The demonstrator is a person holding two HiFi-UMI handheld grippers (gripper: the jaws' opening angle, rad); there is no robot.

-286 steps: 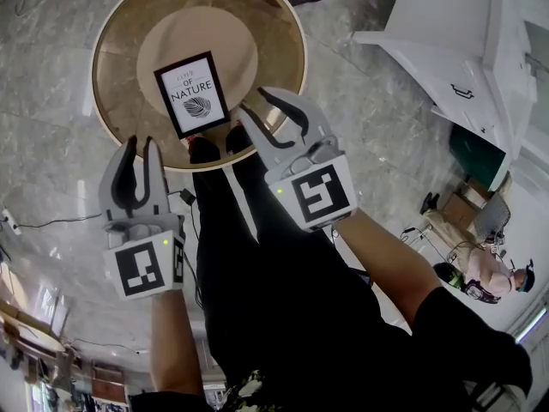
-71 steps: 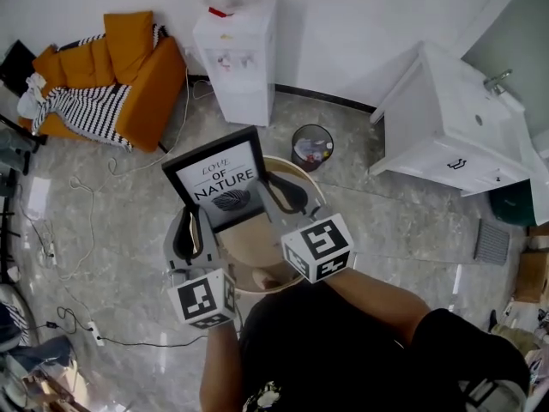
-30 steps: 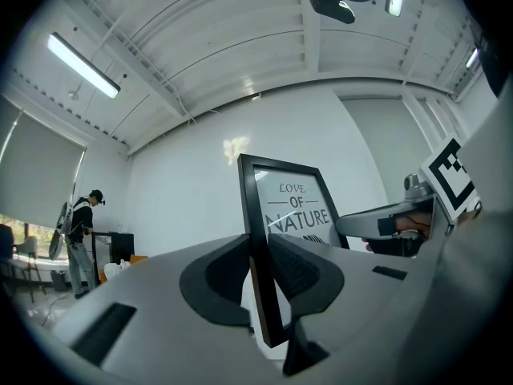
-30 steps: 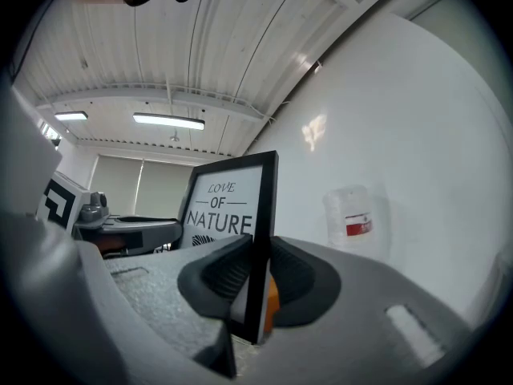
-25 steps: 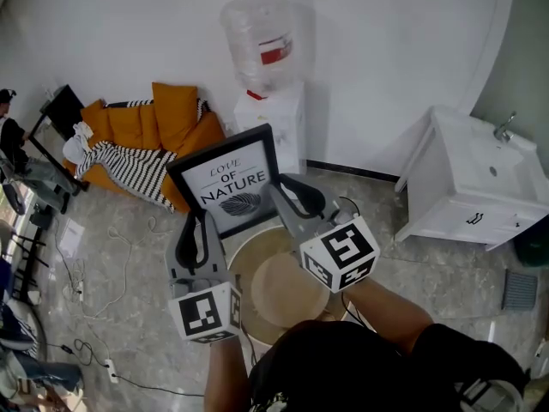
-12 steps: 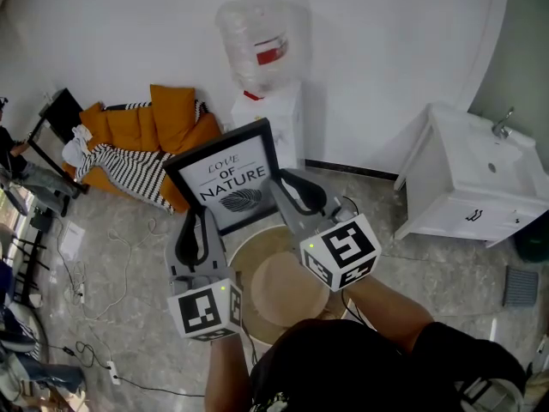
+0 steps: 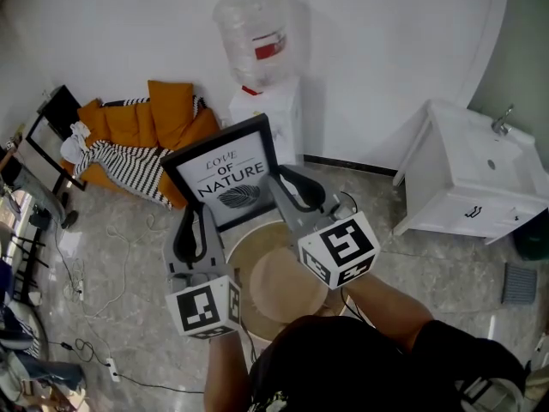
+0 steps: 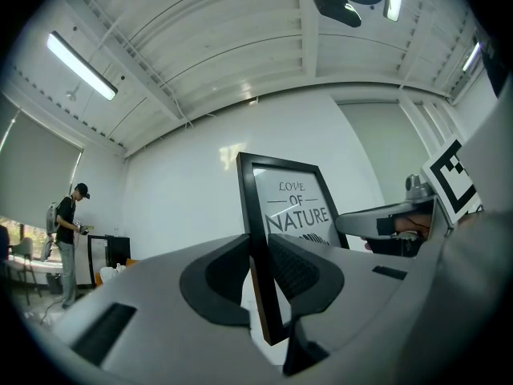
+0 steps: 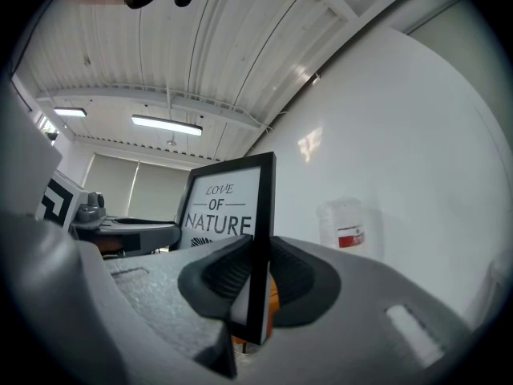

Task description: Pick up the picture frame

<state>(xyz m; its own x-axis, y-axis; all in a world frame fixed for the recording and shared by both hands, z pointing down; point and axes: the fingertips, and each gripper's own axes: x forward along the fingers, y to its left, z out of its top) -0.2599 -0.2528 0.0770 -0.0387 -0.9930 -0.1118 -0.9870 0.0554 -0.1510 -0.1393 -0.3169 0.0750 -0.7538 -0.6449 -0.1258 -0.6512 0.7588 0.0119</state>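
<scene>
**Above the table: frame held by two edge pinches**

Over the round table (image 7: 273, 286), you hold the frame (image 7: 227, 172) upright in the air. Your left gripper (image 7: 192, 215) is clamped on its left edge and your right gripper (image 7: 290, 183) on its right edge. Each one pinches only the thin rim.

Risk: if your hands drift apart or twist unequally, one edge probably slips free. The frame then swings or drops onto the table or the hard floor.

Nothing blocks the frame. Note the dispenser (image 7: 264, 101) behind it, cushions (image 7: 167, 114) to the left, cabinet (image 7: 467, 183) to the right and cables (image 7: 116, 260) underfoot.
</scene>
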